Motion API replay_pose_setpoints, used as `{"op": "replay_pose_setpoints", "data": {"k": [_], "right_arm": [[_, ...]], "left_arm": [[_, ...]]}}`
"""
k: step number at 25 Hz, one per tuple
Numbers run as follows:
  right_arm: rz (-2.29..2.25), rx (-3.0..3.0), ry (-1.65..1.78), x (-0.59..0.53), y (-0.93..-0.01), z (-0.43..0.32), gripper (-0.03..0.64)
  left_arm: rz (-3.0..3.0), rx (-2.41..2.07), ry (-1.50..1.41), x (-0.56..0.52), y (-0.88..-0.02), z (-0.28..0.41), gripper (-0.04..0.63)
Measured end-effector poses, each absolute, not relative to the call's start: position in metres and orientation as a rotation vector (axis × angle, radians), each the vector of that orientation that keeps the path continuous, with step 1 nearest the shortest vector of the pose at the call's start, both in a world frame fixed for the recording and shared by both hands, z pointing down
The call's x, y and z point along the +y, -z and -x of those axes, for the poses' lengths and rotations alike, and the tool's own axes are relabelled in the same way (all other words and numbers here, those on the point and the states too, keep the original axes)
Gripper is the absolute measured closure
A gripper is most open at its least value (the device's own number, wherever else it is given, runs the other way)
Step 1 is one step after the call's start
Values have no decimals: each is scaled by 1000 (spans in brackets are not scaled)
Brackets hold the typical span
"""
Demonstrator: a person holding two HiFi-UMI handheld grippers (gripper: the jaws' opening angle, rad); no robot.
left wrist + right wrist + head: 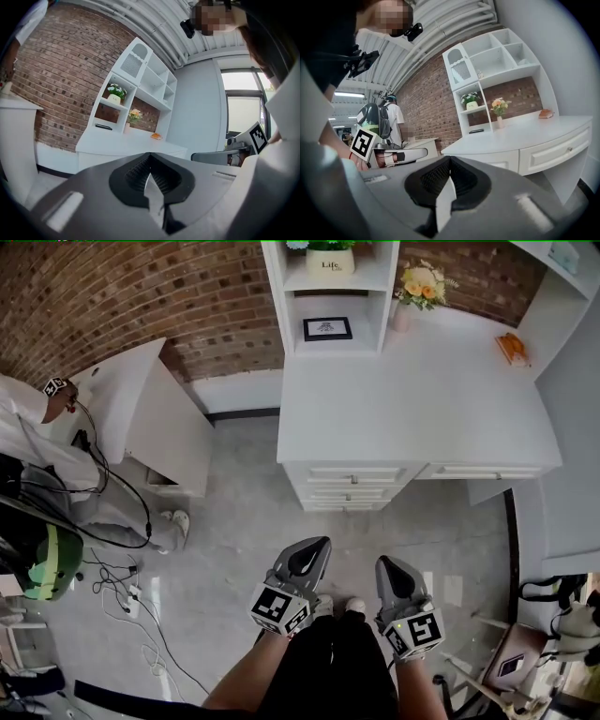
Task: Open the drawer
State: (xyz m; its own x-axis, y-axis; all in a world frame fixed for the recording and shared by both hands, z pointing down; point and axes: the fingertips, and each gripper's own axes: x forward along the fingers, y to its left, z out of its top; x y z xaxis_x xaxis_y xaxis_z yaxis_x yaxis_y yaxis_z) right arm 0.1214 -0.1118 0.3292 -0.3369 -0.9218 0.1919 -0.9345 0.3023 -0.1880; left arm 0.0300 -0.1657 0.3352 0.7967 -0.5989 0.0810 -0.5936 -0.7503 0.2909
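Observation:
A white corner desk (pixel 412 399) stands ahead, with a stack of three closed drawers (pixel 349 486) under its middle. One more closed drawer (pixel 483 471) sits to their right. Both grippers hover low over the grey floor, well short of the desk. My left gripper (pixel 319 545) points toward the drawers, its jaws together and empty. My right gripper (pixel 386 563) beside it is shut on nothing too. The left gripper view has the left gripper (pixel 150 157) with the desk (pixel 126 143) far off. Beyond the right gripper (pixel 450 159), the right gripper view shows a knobbed drawer front (pixel 553 152).
A shelf unit (pixel 333 287) with a potted plant and a frame stands on the desk, beside a flower vase (pixel 419 287). A second white desk (pixel 141 409) is at the left, with a person (pixel 28 427) and floor cables (pixel 122 587) near it.

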Motion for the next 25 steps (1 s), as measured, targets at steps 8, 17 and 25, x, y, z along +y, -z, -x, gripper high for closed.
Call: {"op": "replay_pose_setpoints", "data": {"k": [8,17,25], "right_arm": [[-1752,-2478,-371,-160,-382,-127,617],[-1719,-2493,-309,-219,-437,-123,617],[-1744,-2458,-291,-260,-482,-127,609]], "left_arm": [[-2644,-898,40,-198,-382,-51,594],[-2623,-914,37,-240,-453,-61,594],[-2603,-963,20,-265,-499,-62,594]]}}
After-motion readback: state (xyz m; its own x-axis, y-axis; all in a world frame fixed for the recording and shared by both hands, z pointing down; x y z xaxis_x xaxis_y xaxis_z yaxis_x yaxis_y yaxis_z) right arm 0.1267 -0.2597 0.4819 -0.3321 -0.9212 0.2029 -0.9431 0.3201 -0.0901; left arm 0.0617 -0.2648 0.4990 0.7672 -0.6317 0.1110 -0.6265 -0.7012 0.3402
